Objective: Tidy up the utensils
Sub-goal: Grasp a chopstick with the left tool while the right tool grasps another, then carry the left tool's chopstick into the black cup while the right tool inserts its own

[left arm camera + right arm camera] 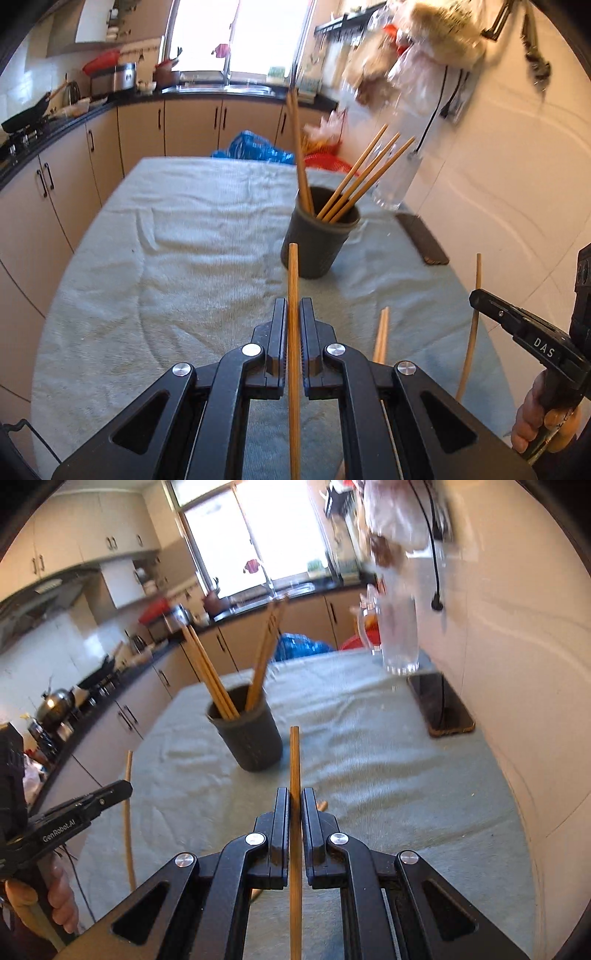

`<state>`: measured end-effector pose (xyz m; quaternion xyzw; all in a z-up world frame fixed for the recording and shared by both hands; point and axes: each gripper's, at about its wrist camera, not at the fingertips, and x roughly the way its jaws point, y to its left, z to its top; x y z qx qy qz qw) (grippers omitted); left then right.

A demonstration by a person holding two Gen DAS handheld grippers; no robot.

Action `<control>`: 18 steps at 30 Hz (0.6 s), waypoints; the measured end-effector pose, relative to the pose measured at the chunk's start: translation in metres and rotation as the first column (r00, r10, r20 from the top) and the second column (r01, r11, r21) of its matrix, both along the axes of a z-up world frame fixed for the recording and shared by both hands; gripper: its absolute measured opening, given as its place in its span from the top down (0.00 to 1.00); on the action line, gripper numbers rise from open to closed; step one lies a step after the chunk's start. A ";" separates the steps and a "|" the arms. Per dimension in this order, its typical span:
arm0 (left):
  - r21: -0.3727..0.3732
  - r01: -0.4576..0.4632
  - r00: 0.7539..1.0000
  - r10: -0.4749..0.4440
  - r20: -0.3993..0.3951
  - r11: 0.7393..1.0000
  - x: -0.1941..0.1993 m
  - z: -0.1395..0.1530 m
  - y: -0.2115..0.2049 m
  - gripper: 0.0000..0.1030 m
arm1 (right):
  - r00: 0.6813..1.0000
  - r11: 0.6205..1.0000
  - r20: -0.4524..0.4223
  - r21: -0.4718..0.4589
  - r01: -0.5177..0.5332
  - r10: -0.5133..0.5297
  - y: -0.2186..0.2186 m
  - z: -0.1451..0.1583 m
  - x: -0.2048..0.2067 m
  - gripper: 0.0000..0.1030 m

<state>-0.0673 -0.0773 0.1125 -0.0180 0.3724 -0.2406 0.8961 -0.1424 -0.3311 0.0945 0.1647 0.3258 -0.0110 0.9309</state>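
The table, covered with a grey towel, carried the dark holder cup, where five chopsticks already stood, leaning to both sides. The left gripper was clenched on one chopstick, and the right gripper on another chopstick, both held upright, near the cup. If both were lowered together, a collision was likely, or the light cup could be tipped.
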 end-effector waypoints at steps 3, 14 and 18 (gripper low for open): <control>0.000 0.001 0.999 -0.001 0.048 1.000 -0.014 0.010 0.003 0.94 | 0.999 1.000 0.035 -0.006 0.001 -0.001 0.003 0.011 -0.013 0.94; 0.010 0.011 0.989 -0.012 0.146 1.000 -0.044 0.028 0.005 0.94 | 0.995 0.999 0.099 -0.033 0.001 0.002 0.009 0.035 -0.040 0.94; -0.005 0.013 0.986 -0.012 0.166 1.000 -0.045 0.037 0.006 0.94 | 0.993 0.999 0.119 -0.040 0.007 -0.002 0.009 0.043 -0.040 0.94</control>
